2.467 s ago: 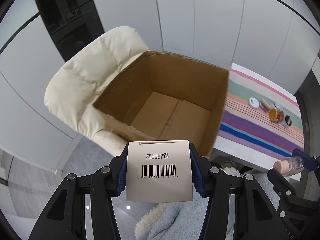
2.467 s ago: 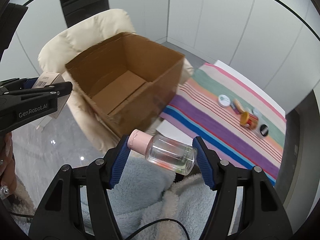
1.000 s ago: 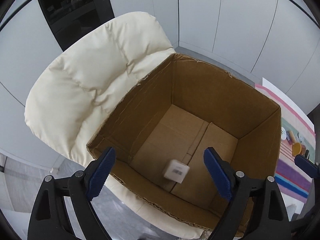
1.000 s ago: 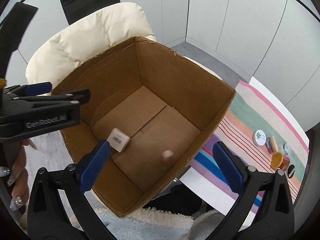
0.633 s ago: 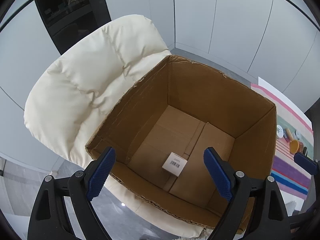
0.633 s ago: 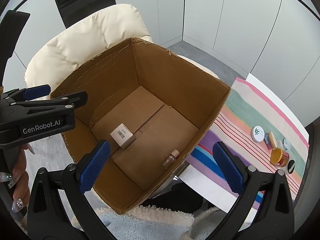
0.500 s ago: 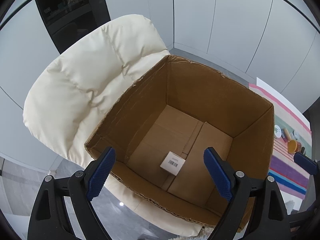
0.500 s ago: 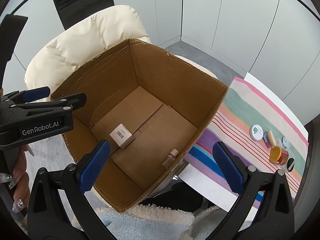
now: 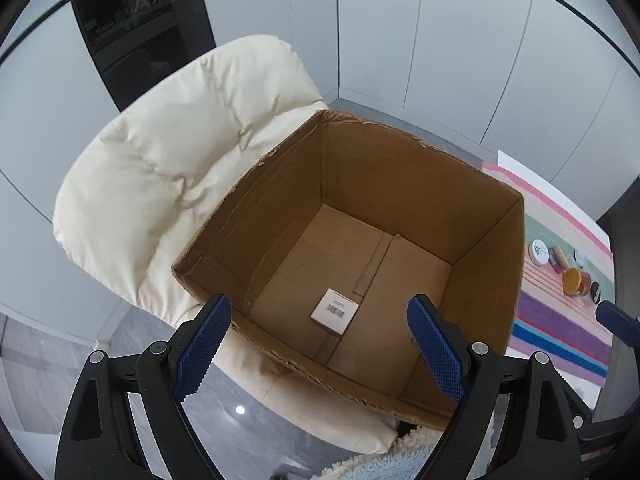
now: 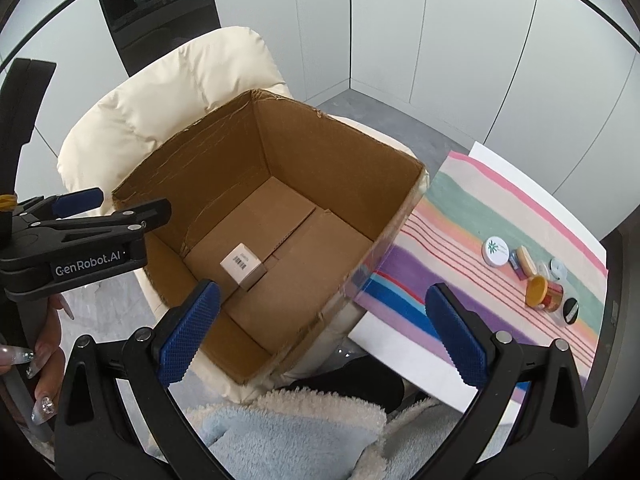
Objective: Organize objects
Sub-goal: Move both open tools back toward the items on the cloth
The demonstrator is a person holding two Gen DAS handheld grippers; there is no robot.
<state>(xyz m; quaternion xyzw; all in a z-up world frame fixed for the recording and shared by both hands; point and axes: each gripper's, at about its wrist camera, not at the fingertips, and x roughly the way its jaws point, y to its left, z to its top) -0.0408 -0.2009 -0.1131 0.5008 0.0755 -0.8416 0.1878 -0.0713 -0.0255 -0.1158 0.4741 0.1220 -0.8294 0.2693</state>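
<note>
An open cardboard box (image 9: 480,240) (image 10: 208,168) stands on a cream padded chair (image 9: 168,168). A small white carton with a barcode (image 9: 335,311) (image 10: 243,266) lies flat on the box floor near the middle seam. My left gripper (image 9: 318,344) hangs open over the box's near edge with nothing between its blue pads; the right wrist view shows it from the side (image 10: 128,205). My right gripper (image 10: 322,332) is open and empty over the box's near right corner. No bottle shows in the box; the near wall hides part of the floor.
A striped cloth (image 10: 460,208) covers a white table right of the box. On it lie a white round tin (image 10: 496,251), an orange-lidded jar (image 10: 542,292), a black lid (image 10: 570,310) and other small items. A person's fluffy blue-white sleeve (image 10: 288,432) fills the foreground.
The carton, blurred in mid-fall a second ago, now lies still on the box floor. Both grippers have drawn back from the box. The bottle seen half a second ago is out of sight.
</note>
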